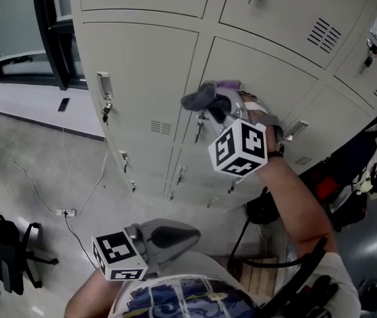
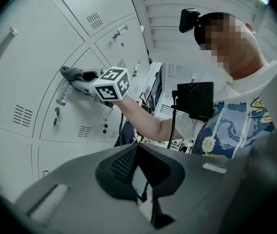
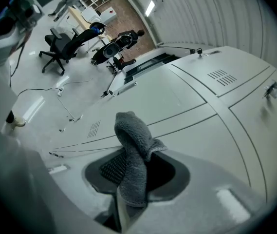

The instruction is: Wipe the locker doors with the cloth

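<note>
Head view: steep look down a bank of pale lockers (image 1: 142, 78), with bare floor left of them.
Lockers: grey-white steel doors in rows, each with a small handle, a key and vent slots.
Door: the one being wiped (image 1: 261, 71) sits mid-bank; everything below is placed from it.
Chair: black office chair (image 1: 6, 250), well left of and below the door, out on the floor.
Left gripper (image 1: 175, 236): held low by the person's chest, well below the door. Its own view shows the jaws drawn together on nothing (image 2: 140, 172).
Right gripper (image 1: 218, 105): raised at the door's left edge, jaws clamped on the cloth (image 3: 128, 179).
Cloth (image 1: 200, 97): grey terry, pinched near its middle, with a folded end standing proud of the jaws (image 3: 131, 145). It lies at the door's upper left corner, on or just off the steel; contact cannot be told.
Handling: it looks soft, light and limp, so it should fold under pressure and drag rather than slide. A grip on a bunched fold, as here, seems right. A pinch at one edge would probably let it flop or pull free.
Key (image 1: 107, 113): hangs from the lock of the locker left of the door.
Writing: none legible. The cubes carry only black-and-white square markers, and a small plate on a locker up and right of the door is too small to read.
</note>
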Available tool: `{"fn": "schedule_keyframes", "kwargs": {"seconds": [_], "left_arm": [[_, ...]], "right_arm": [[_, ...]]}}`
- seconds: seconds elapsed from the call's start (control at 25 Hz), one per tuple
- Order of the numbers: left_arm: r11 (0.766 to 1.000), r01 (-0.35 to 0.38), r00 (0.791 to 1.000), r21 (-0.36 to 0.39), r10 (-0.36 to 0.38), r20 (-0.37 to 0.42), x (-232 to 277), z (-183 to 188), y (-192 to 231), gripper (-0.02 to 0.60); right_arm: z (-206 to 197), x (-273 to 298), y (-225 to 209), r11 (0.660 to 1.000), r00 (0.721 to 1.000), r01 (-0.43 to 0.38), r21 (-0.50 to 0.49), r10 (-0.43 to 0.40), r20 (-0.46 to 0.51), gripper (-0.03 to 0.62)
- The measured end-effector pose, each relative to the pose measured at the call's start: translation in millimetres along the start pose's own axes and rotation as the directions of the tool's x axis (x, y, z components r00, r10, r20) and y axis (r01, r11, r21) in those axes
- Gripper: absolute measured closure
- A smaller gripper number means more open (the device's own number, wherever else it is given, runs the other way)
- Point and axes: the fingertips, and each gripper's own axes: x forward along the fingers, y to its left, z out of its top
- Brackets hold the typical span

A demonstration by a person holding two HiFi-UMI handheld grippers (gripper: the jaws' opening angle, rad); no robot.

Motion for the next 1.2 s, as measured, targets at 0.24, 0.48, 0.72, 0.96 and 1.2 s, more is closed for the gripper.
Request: {"fn": "schedule_keyframes", "kwargs": {"seconds": [0.24, 0.48, 0.72, 0.96, 1.2], "left_arm": [[1.0, 0.001, 1.0, -0.004, -0.001, -0.011, 0, -1, 0, 0.58], [1.0, -0.008, 1.0, -0.014, 0.007, -0.012, 0, -1, 2, 0.58], [1.0, -0.003, 1.0, -0.026, 0.003, 0.003, 0, 0, 2, 0.58], [1.0, 0.0, 1.0, -0.022, 0.0, 0.004, 3, -1, 1, 0.58], [0.999, 0.016, 1.0, -0.029, -0.016, -0.005, 8, -5, 4, 0.58]], "right_arm": [[-1, 6, 20, 0.994, 0.998, 0.06, -0.087, -0.062, -0.024, 0.484], [-20, 25, 71, 0.995, 0.997, -0.068, -0.067, 0.065, -0.05, 0.484], [-26, 34, 89, 0.994, 0.993, -0.107, -0.02, 0.106, -0.043, 0.484], [-28, 16, 85, 0.996, 0.998, -0.064, 0.055, 0.064, 0.019, 0.484], [-79, 8, 113, 0.994, 0.995, -0.068, 0.089, 0.074, -0.063, 0.484]]}}
